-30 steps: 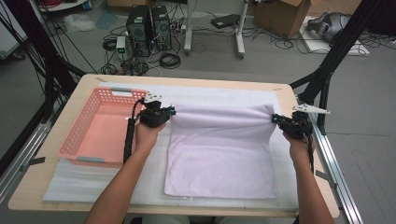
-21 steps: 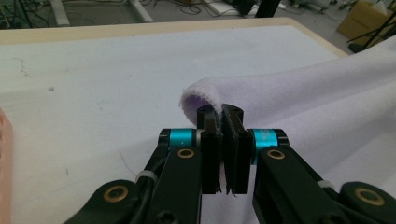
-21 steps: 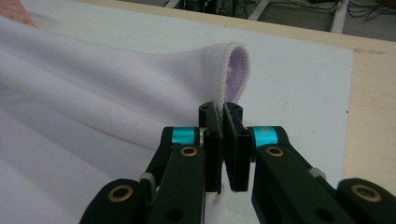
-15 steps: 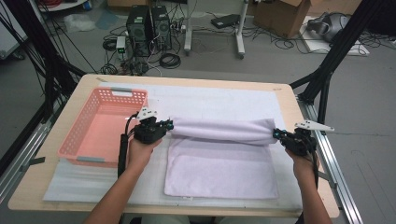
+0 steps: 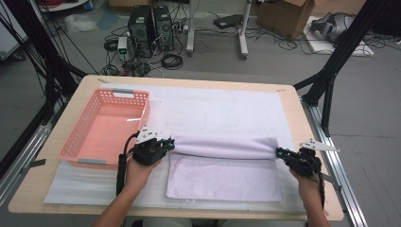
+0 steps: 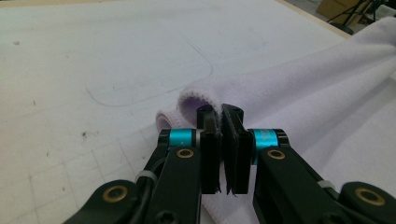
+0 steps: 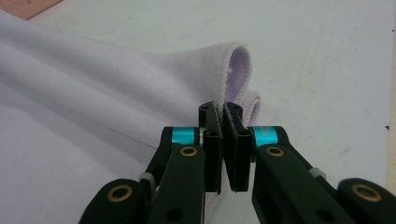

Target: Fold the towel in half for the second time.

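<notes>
A pale lilac towel (image 5: 222, 177) lies on the white mat, its far part folded over toward the person in a raised roll (image 5: 222, 146). My left gripper (image 5: 169, 143) is shut on the towel's left corner, and the left gripper view shows the hem (image 6: 198, 95) pinched between the black jaws of that gripper (image 6: 220, 111). My right gripper (image 5: 279, 152) is shut on the right corner; in the right gripper view the stitched edge (image 7: 236, 70) loops up out of its jaws (image 7: 220, 110). Both grippers hold the fold low over the towel's lower half.
A pink plastic basket (image 5: 105, 130), with nothing in it, stands on the left of the table just beside my left gripper. A white mat (image 5: 222, 106) covers the tabletop. Black frame posts and metal rails run along both table sides; computers and cables sit on the floor beyond.
Both grippers have drawn the towel's held edge toward the person and lower, so the fold has rolled nearer over the towel's front half.
</notes>
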The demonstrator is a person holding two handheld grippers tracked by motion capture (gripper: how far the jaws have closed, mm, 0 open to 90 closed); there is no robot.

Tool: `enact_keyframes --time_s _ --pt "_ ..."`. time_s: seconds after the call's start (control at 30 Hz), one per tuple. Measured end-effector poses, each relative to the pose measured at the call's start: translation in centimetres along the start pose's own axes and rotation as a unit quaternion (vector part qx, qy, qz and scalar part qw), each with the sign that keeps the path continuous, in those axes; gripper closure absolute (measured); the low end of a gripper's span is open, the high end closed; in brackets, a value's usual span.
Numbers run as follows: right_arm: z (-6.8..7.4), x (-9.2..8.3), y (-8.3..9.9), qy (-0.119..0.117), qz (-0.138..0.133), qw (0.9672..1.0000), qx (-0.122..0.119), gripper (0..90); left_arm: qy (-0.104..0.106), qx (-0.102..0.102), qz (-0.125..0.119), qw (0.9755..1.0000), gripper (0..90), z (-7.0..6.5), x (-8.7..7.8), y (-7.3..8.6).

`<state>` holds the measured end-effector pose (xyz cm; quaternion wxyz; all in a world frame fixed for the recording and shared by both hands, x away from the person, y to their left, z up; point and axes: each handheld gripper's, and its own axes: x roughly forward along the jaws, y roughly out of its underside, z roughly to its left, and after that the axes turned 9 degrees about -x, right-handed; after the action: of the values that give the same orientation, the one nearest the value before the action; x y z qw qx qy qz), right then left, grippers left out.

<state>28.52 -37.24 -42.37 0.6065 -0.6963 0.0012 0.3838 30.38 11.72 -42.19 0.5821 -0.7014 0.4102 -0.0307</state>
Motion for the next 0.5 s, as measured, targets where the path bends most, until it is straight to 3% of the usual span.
enact_keyframes --time_s 0.13,0.27,0.33,0.37,0.5 --pt "0.59 0.03 0.59 0.0 0.02 0.9997 -0.011 86.7 -0.002 0.01 0.013 0.9999 85.2 -0.25 0.06 0.73" --pt "0.64 0.01 1.03 0.001 0.023 0.9997 -0.007 85.8 -0.006 0.004 0.017 0.9998 82.2 -0.2 0.14 0.93" --pt "0.61 -0.09 0.91 0.005 0.021 0.9997 -0.01 81.9 -0.007 -0.004 0.017 0.9998 70.8 -0.14 0.26 0.88" --pt "0.6 -0.11 0.87 0.009 0.021 0.9997 -0.009 75.7 -0.002 -0.01 0.02 0.9998 63.3 -0.11 0.36 0.83" --pt "0.24 -0.44 0.6 0.019 0.008 0.9997 0.009 62.7 -0.005 -0.005 0.019 0.9998 49.3 -0.32 0.69 0.42"
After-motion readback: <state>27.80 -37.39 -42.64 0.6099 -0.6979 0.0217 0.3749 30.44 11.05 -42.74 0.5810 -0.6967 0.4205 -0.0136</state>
